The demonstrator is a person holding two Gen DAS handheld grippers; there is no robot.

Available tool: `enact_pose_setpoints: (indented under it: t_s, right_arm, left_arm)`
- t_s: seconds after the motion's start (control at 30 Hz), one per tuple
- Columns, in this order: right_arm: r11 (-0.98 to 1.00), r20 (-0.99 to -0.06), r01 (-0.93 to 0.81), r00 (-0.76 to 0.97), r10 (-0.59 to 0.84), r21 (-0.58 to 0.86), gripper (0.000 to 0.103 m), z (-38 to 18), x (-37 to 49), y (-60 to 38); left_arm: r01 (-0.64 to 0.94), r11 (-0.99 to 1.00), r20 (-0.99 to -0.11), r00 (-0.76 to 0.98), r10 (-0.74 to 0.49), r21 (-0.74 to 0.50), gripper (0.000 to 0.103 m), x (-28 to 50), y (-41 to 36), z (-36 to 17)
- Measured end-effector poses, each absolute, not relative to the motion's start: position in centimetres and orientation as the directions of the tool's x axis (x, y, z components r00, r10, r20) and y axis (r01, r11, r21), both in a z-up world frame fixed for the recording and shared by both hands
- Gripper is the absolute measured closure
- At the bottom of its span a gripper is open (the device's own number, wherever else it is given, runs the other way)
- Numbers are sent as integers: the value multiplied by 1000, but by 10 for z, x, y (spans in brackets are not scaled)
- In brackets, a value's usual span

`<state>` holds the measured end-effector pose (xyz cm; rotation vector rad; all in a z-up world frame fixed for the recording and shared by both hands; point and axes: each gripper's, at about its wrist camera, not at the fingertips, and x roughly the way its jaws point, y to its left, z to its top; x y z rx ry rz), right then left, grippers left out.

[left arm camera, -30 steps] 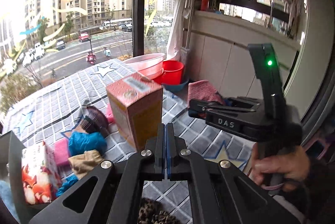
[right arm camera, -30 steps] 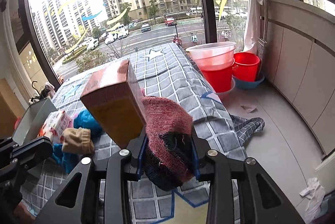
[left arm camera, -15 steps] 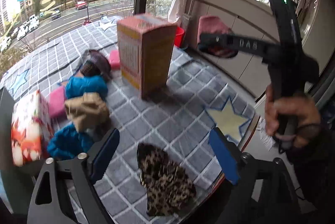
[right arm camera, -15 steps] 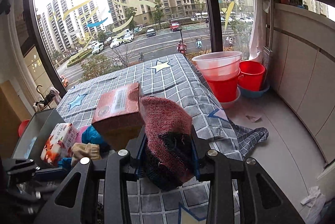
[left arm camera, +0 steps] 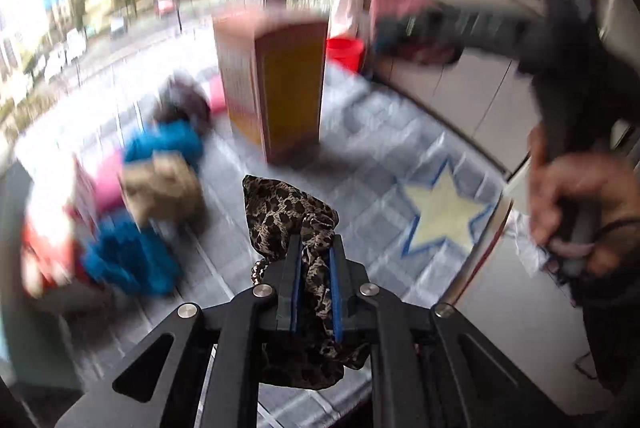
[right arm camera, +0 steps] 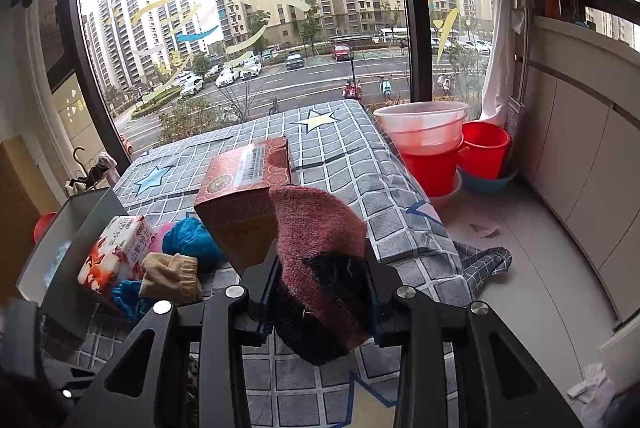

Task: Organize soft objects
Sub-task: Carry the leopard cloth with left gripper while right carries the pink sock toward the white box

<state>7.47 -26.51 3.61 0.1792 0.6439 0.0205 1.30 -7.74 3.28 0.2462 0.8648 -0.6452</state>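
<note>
Leopard cloth [left arm camera: 288,216] pinched between left gripper [left arm camera: 314,248] pads, jaws just closed on it; bunched, long axis running up from frame bottom to center. Red knit [right arm camera: 320,240] clamped in right gripper [right arm camera: 324,268], upright at lower center, dark part low. Box [right arm camera: 248,184] standing on checked cloth [right arm camera: 352,164], label unreadable. Tissue pack [right arm camera: 116,252] with unreadable print in grey bin [right arm camera: 80,212], lower left. Tan [right arm camera: 172,276] and blue [right arm camera: 192,236] knits beside it. Clear basin [right arm camera: 420,124] stacked in red bucket [right arm camera: 428,168], right.
</note>
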Motion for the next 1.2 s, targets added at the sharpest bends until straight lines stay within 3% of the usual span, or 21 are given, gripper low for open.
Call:
enact_pose_setpoints:
  t_s: [0.17, 0.47, 0.73, 0.9, 1.2]
  right_arm:
    - [976, -582, 51, 809, 85, 214, 68, 46, 86, -278]
    - [958, -582, 47, 802, 133, 283, 68, 69, 117, -290]
    - [955, -608, 47, 780, 148, 293, 68, 83, 158, -280]
    - [959, -605, -16, 773, 192, 283, 68, 90, 168, -245]
    - [958, -613, -152, 742, 272, 242, 67, 90, 176, -167]
  left_arm:
    - [638, 768, -660, 555, -506, -52, 90, 43, -98, 103]
    - [595, 801, -628, 603, -492, -57, 90, 101, -127, 143]
    - [457, 888, -679, 638, -364, -47, 90, 156, -98, 132]
    - [371, 929, -699, 668, -254, 16, 90, 171, -65, 122]
    - [259, 966, -730, 663, -164, 19, 90, 177, 2, 99]
